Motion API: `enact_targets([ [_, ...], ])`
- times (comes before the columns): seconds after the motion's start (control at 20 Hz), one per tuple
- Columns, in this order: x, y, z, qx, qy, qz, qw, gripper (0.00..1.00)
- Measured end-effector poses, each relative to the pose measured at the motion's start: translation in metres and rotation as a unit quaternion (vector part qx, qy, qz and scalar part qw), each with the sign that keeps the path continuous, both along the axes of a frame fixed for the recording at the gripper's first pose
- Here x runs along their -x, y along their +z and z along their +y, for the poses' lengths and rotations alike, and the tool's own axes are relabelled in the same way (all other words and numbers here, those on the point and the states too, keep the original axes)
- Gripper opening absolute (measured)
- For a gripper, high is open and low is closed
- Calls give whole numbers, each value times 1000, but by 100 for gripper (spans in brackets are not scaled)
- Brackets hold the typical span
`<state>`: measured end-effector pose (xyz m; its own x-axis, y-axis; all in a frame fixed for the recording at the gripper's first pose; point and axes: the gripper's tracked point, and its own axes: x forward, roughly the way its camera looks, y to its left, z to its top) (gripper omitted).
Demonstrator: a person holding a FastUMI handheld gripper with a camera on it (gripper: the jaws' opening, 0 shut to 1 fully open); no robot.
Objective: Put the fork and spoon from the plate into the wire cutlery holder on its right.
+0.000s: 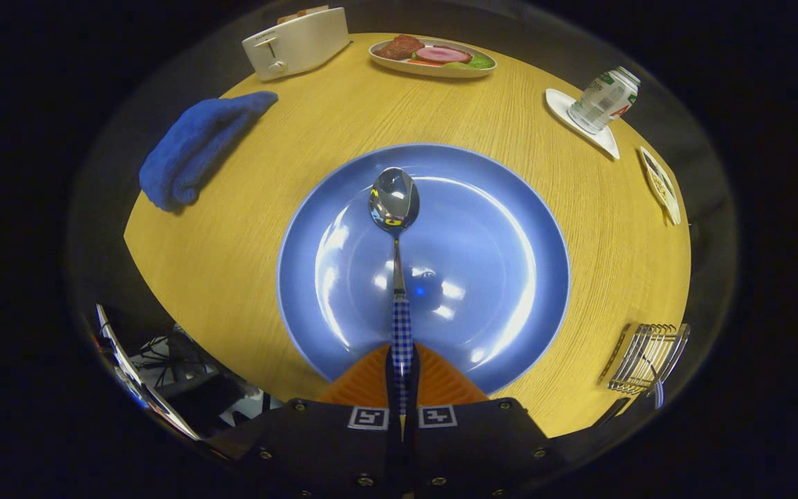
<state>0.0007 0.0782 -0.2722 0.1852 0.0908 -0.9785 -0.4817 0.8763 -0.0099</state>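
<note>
My gripper (402, 374) is shut on the checked blue-and-white handle of a steel spoon (395, 208). The spoon points straight ahead from the fingers, its bowl hanging over the far half of the round blue plate (510, 229). The plate lies on the yellow wooden table directly below and ahead of the fingers, with nothing lying in it. The wire cutlery holder (645, 357) stands to the right of the plate, near the table's front right edge; a blue-handled piece shows at its lower side, too small to tell what it is.
A folded blue towel (194, 149) lies left of the plate. Beyond it stand a white toaster (296, 43) and a dish of food (433, 57). To the far right are a tilted can on a white coaster (603, 104) and a small dish (660, 184).
</note>
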Motion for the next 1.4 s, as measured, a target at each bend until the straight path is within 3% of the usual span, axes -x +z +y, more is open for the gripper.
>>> enact_targets([
  [0.65, 15, 58, -64, 40, 8, 10, 999, 1],
  [1.4, 37, 134, -205, 95, -62, 6, 994, 1],
])
